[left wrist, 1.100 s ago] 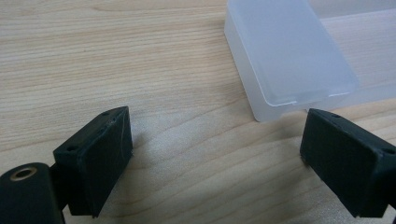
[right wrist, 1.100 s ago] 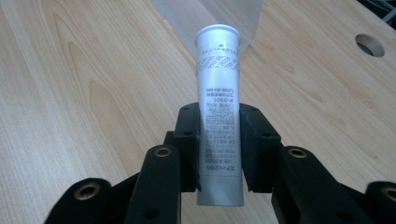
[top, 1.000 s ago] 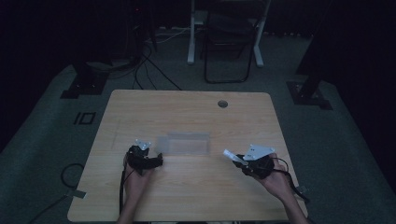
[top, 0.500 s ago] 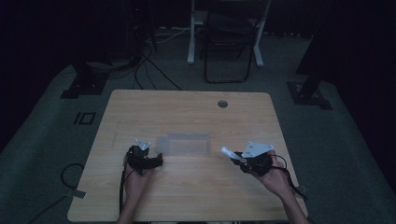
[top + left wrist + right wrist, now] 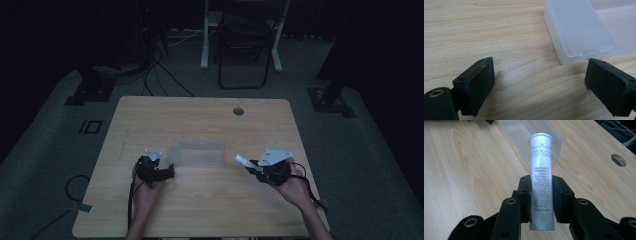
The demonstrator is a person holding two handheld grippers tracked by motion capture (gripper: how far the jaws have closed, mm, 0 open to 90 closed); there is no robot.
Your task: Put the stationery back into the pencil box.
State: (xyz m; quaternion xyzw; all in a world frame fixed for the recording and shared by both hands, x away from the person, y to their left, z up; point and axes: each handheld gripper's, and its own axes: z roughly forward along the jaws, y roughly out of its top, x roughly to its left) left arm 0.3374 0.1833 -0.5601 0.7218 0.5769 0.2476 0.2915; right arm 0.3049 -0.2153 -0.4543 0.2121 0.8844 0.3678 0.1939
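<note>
A white tube (image 5: pixel 541 182) with printed lettering is clamped between the jaws of the right hand-held gripper (image 5: pixel 256 166), the pads pressing on its lower half and its capped end pointing away from the hand. In the high view the tube (image 5: pixel 242 161) is seen held just above the wooden table (image 5: pixel 200 115), to the right of a translucent plastic box (image 5: pixel 197 153) that lies open near the table's middle. The left hand-held gripper (image 5: pixel 170 172) is held low at the box's left end with its jaws spread wide and nothing between them. In the left gripper view the box's corner (image 5: pixel 576 30) is seen just beyond the jaws, apart from them.
</note>
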